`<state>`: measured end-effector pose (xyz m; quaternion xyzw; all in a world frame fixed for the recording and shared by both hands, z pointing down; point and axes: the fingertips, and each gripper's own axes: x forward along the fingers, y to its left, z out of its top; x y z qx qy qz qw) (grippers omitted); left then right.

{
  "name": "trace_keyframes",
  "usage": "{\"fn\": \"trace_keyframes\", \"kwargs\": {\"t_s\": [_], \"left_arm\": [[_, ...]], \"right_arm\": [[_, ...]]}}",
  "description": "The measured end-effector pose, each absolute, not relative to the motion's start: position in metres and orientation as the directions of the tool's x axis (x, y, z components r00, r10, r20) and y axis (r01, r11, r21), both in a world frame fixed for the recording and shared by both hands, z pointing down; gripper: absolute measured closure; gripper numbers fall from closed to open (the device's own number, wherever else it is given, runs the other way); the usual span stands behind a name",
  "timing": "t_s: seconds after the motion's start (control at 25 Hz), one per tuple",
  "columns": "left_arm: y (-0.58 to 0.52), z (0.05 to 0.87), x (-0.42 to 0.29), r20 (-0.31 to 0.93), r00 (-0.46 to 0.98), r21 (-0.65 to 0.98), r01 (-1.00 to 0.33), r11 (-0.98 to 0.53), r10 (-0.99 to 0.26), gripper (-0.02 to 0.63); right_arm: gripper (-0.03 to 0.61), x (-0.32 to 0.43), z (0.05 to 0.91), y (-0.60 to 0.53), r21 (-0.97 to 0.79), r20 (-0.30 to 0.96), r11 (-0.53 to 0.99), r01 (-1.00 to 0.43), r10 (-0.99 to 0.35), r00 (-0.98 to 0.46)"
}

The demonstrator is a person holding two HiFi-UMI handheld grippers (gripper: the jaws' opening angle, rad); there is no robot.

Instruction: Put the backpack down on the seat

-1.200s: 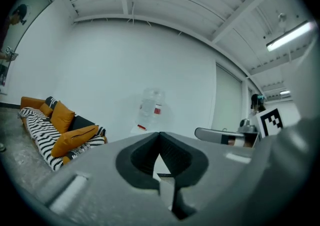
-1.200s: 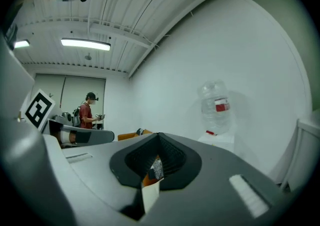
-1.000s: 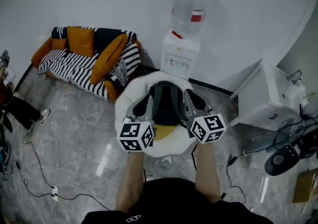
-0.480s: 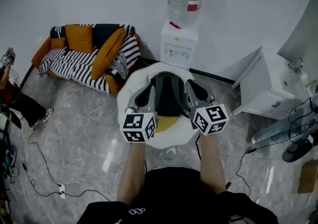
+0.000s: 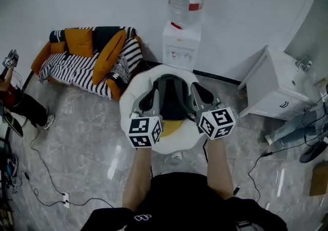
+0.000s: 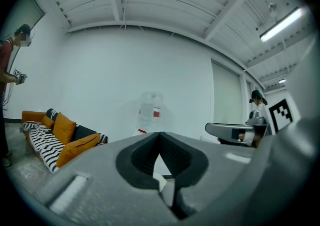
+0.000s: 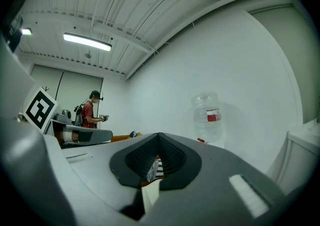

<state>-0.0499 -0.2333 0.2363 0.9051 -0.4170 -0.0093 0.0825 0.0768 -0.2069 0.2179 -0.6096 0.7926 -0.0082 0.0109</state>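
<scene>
In the head view a dark grey backpack lies on a round white seat, with a yellow patch showing at its near end. My left gripper sits along the backpack's left side and my right gripper along its right side. I cannot tell whether either touches it. In the left gripper view the left gripper is shut with nothing between its jaws. In the right gripper view the right gripper is likewise shut and empty. Both look over the seat towards the wall.
A striped sofa with orange cushions stands at the left. A water dispenser stands behind the seat and a white cabinet to the right. Cables trail on the marble floor. A person stands at the left edge, and a person's legs show at the right.
The head view has shifted slightly. Both grippers stay shut beside the backpack. A person's legs have come into view at the right.
</scene>
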Motion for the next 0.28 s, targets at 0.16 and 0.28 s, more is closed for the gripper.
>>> {"fn": "trace_keyframes", "kwargs": {"t_s": [0.16,0.28], "left_arm": [[-0.233,0.2343,-0.0472,0.051,0.651,0.156,-0.755,-0.637,-0.758,0.614],[-0.2343,0.2303,-0.0456,0.047,0.648,0.15,-0.757,-0.637,-0.76,0.614]], "right_arm": [[0.572,0.082,0.2172,-0.2051,-0.024,-0.001,0.251,-0.968,-0.968,-0.251],[0.572,0.084,0.215,-0.2058,-0.02,0.0,0.253,-0.967,-0.967,-0.253]]}}
